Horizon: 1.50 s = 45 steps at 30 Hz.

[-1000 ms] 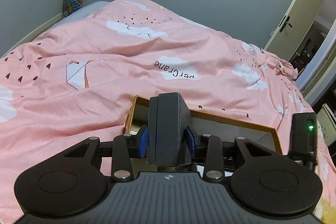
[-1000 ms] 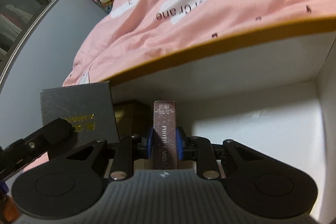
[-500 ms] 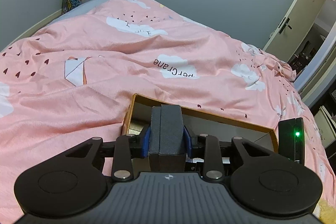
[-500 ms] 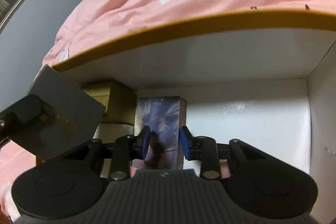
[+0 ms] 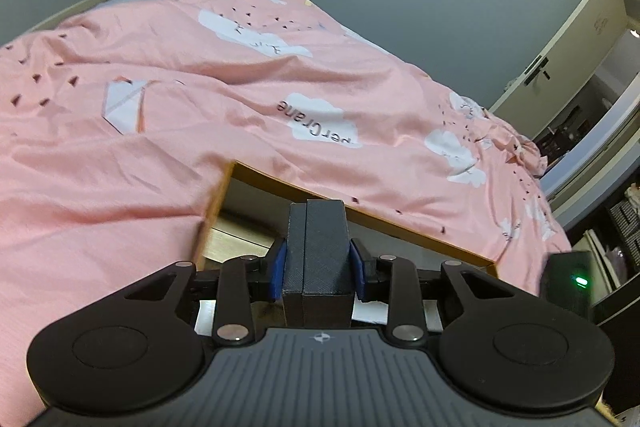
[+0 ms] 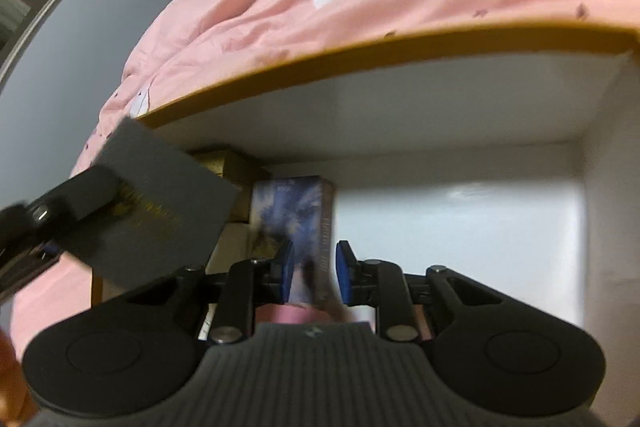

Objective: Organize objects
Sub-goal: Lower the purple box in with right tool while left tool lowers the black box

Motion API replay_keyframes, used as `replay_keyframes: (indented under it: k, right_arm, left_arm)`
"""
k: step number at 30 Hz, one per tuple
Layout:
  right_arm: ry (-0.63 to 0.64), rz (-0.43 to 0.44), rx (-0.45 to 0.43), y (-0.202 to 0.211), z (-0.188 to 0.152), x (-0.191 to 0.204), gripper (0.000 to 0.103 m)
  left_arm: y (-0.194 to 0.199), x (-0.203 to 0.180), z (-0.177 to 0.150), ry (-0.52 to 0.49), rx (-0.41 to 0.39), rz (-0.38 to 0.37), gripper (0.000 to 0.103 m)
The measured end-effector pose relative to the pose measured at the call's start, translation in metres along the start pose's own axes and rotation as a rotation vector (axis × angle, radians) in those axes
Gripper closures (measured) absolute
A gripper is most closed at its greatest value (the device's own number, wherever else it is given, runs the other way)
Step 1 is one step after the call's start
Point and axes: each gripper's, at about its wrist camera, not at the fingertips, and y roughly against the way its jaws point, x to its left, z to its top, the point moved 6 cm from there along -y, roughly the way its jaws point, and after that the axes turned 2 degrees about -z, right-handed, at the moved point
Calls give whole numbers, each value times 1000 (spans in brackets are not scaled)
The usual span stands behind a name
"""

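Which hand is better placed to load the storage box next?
Left. The left fingers clamp a black box above the storage box; the right fingers have just closed further around the card box already inside.

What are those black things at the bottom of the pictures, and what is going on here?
Those are two grabbers, and a person holds one in each hand. Each has a little camera looking out along its jaws. So one picture comes from the left gripper and the other from the right gripper.

In front of them a big box with a brown rim sits on a pink bedcover.

The left jaws squeeze a black box. The right jaws have just been closing, with a picture-card box between them, down inside the big box. That picture is too blurry to tell if they are pinching it. A gold box is in there too.
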Motion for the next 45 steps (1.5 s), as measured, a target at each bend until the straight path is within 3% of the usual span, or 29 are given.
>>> replay_keyframes:
  k: [7, 12, 18, 19, 25, 30, 39, 43, 45]
  right_arm:
    - [171, -50, 8, 51, -28, -8, 74]
    - [250, -73, 0, 56, -36, -7, 74]
    - [259, -101, -25, 42, -33, -10, 74]
    - [257, -126, -41, 40, -31, -13, 78]
    - [240, -195, -84, 33, -24, -25, 86]
    - [263, -243, -110, 33, -21, -30, 93]
    - [282, -241, -94, 31, -24, -29, 92]
    - [273, -230, -89, 32, -25, -30, 91]
    - [275, -227, -87, 32, -25, -30, 91]
  left_arm:
    - [-29, -22, -15, 28, 16, -12, 67]
    - [-48, -26, -25, 131, 13, -23, 67]
    - [-71, -18, -40, 296, 69, -70, 67]
    - [-74, -16, -42, 315, 78, -78, 67]
    - [-87, -9, -43, 340, 122, -114, 66]
    - [-97, -13, -43, 271, 183, -89, 64]
    - [-83, -20, -36, 84, 167, 21, 51]
    - [-69, -18, -36, 17, 169, 71, 51]
    - [-69, -18, -38, 4, 185, 81, 58]
